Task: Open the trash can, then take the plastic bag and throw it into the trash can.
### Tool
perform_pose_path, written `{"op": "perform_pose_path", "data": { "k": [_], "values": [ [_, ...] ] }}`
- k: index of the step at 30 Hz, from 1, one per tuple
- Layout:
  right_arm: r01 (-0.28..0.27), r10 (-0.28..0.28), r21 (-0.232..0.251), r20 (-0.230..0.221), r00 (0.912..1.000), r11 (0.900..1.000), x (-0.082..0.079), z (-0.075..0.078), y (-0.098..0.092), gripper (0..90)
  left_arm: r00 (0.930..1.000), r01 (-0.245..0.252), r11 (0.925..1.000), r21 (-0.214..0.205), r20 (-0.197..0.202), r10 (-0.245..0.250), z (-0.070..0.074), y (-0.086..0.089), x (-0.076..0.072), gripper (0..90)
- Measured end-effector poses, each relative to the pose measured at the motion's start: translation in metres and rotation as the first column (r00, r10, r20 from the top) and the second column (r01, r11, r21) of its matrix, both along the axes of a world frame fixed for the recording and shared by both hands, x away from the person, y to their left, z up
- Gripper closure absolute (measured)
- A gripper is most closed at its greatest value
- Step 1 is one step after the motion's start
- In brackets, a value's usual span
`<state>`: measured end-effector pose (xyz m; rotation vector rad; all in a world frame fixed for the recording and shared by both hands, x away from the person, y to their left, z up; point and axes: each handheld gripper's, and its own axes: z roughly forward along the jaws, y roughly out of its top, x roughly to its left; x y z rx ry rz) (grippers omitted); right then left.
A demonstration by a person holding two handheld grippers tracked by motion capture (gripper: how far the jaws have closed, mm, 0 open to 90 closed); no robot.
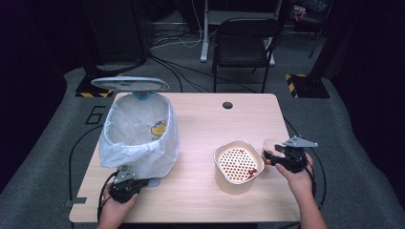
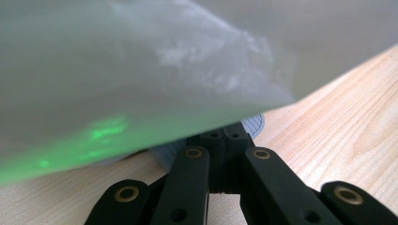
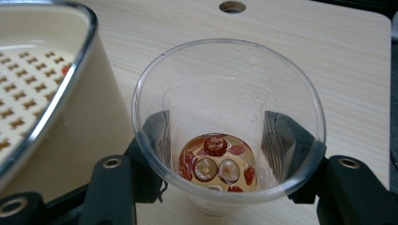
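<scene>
Right gripper [image 3: 220,154] clasping clear cup [image 3: 228,126], beside strainer bowl [image 3: 56,93]

Two black hand-held grippers, left gripper [image 1: 125,187] and right gripper [image 1: 286,156], each with brass-ringed linkage screws, grey three-cornered top plate, trailing black cable; forearms unsleeved.

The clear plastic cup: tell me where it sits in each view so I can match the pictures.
High view: clear plastic cup at right, clamped in the right gripper, just right of the perforated cream bowl.
Left gripper view: not in it; that picture looks at the white bin bag and the table.
Right gripper view: centre, between the black jaws, red bits in liquid at its bottom.
Shared landmark: the cream bowl, beside the cup.
</scene>
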<state>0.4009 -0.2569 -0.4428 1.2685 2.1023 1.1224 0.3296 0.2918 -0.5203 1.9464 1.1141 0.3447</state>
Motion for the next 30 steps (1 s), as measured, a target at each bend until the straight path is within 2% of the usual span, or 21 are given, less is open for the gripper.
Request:
{"op": "perform_pose_path", "data": {
  "k": [2, 3, 5, 7, 8, 11, 19, 20, 25, 29, 30],
  "values": [
    [-0.003, 0.003, 0.004, 0.010, 0.9999, 1.0000, -0.001, 0.008, -0.001, 42.6, 1.0000, -0.005, 1.0000, 0.002, -0.001, 0.005, 0.000, 0.000, 0.000, 90.0],
    [-0.004, 0.004, 0.005, 0.015, 0.9999, 1.0000, -0.002, 0.012, -0.001, 42.5, 0.9998, 0.018, 0.9998, 0.006, 0.002, -0.018, 0.000, 0.001, 0.001, 90.0],
    [-0.006, 0.006, 0.003, 0.025, 0.9997, 1.0000, -0.002, 0.017, -0.001, 42.6, 0.9998, 0.019, 0.9998, 0.006, 0.002, -0.019, 0.000, 0.001, 0.001, 90.0],
    [-0.015, 0.015, 0.000, 0.037, 0.9992, 0.9999, -0.003, 0.024, 0.000, 42.7, 1.0000, -0.006, 1.0000, -0.001, -0.001, 0.006, 0.000, 0.000, 0.000, 90.0],
    [-0.018, 0.018, -0.003, 0.041, 0.9990, 0.9998, -0.003, 0.027, 0.001, 42.8, 0.9998, 0.018, 0.9998, 0.006, 0.000, -0.018, 0.000, 0.001, 0.001, 90.0],
    [-0.033, 0.034, -0.016, 0.053, 0.9980, 0.9993, -0.005, 0.037, 0.003, 43.3, 0.9998, 0.020, 0.9998, 0.008, -0.003, -0.020, 0.001, 0.001, 0.001, 90.0],
    [-0.078, 0.082, -0.047, 0.101, 0.9915, 0.9959, -0.002, 0.050, 0.013, 44.5, 0.9998, 0.019, 0.9998, 0.004, 0.000, -0.019, 0.000, 0.001, 0.001, 90.0],
    [-0.082, 0.086, -0.045, 0.097, 0.9916, 0.9956, 0.000, 0.050, 0.014, 45.2, 0.9998, 0.020, 0.9998, 0.007, -0.002, -0.020, 0.000, 0.001, 0.001, 90.0],
    [-0.129, 0.137, -0.080, 0.106, 0.9849, 0.9883, 0.014, 0.050, 0.022, 46.0, 0.9998, 0.021, 0.9998, 0.007, -0.002, -0.021, 0.001, 0.001, 0.001, 90.0],
    [-0.170, 0.182, -0.112, 0.115, 0.9765, 0.9791, 0.023, 0.053, 0.028, 46.5, 0.9998, 0.022, 0.9997, 0.008, -0.002, -0.022, 0.001, 0.001, 0.001, 90.0],
    [-0.187, 0.202, -0.123, 0.121, 0.9719, 0.9745, 0.026, 0.054, 0.030, 46.6, 0.9997, 0.023, 0.9997, 0.008, -0.002, -0.023, 0.001, 0.001, 0.001, 90.0]
  ]
}}
